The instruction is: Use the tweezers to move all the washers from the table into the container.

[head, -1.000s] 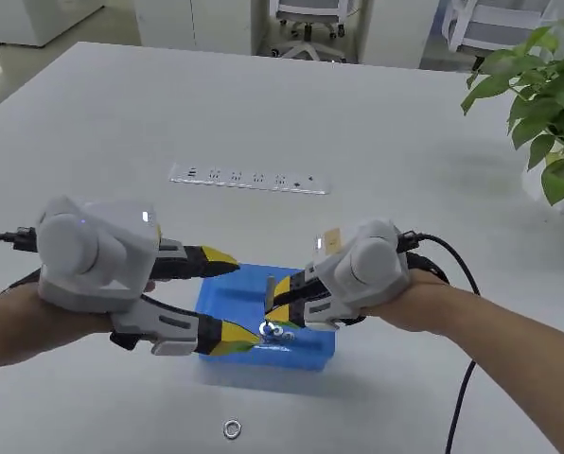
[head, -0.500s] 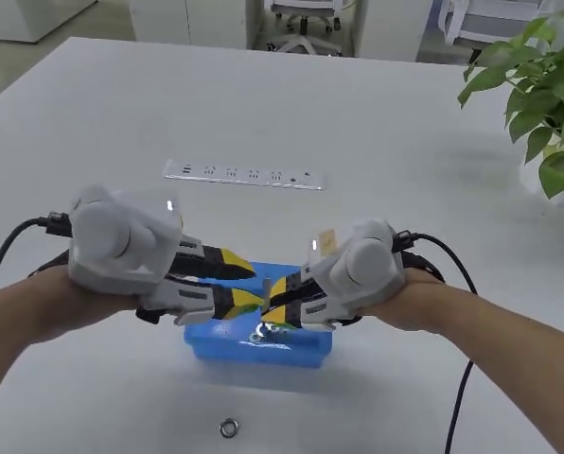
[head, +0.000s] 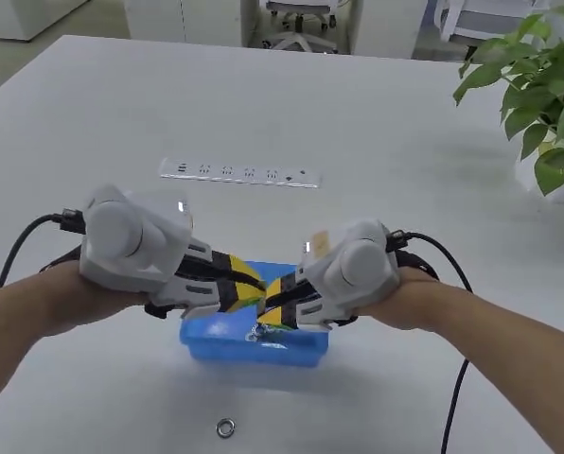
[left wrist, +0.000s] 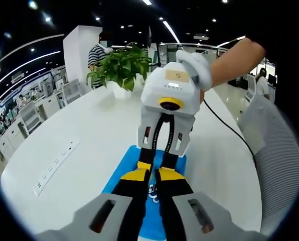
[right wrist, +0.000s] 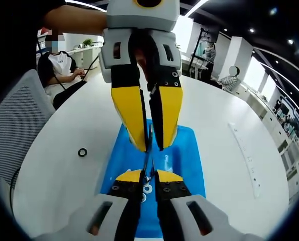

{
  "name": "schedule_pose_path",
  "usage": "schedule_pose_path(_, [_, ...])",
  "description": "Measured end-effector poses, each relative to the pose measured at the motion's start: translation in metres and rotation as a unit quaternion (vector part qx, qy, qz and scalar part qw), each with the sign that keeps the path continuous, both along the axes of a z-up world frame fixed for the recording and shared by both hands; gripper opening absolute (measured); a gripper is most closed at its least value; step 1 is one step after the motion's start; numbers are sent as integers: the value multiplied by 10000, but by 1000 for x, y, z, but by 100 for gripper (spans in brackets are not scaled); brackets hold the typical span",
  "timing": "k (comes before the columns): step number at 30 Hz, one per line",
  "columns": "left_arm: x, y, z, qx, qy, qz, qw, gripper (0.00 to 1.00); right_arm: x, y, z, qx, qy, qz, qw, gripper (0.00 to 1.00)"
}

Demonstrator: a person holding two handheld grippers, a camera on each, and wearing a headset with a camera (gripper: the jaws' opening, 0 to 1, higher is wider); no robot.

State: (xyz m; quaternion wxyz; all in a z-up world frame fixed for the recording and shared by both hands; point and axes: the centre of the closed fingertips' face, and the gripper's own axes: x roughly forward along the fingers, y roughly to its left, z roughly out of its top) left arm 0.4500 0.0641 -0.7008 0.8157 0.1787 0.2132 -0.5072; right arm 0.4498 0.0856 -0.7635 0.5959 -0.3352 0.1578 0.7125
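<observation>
Table point(right wrist: 214, 125): right gripper point(right wrist: 148, 176) clasps tweezers point(right wrist: 147, 163) beside left gripper point(right wrist: 150, 146), over container point(right wrist: 185, 150).

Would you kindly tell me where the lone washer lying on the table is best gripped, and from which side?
Probably across its ring wall, from above: the washer lies flat on the white table, so one tip could pass into its open hole and the other stay outside.
</observation>
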Motion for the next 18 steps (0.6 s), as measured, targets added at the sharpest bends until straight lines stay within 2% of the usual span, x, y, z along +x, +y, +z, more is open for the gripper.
schedule_pose_path(3, [-1, -2, -1, 13, 8, -48, 10000, 7, 0, 0, 0, -18, -39, 21, 10000, 10])
schedule_pose_path(12, [0, -2, 1, 72, -157, -81, 9998, 6, -1, 0, 1, -49, -148, 64, 9999, 12])
schedule_pose_path(18, [0, -2, 5, 47, -193, -65, 9998, 6, 0, 2, 7, -14, -175, 45, 9998, 13])
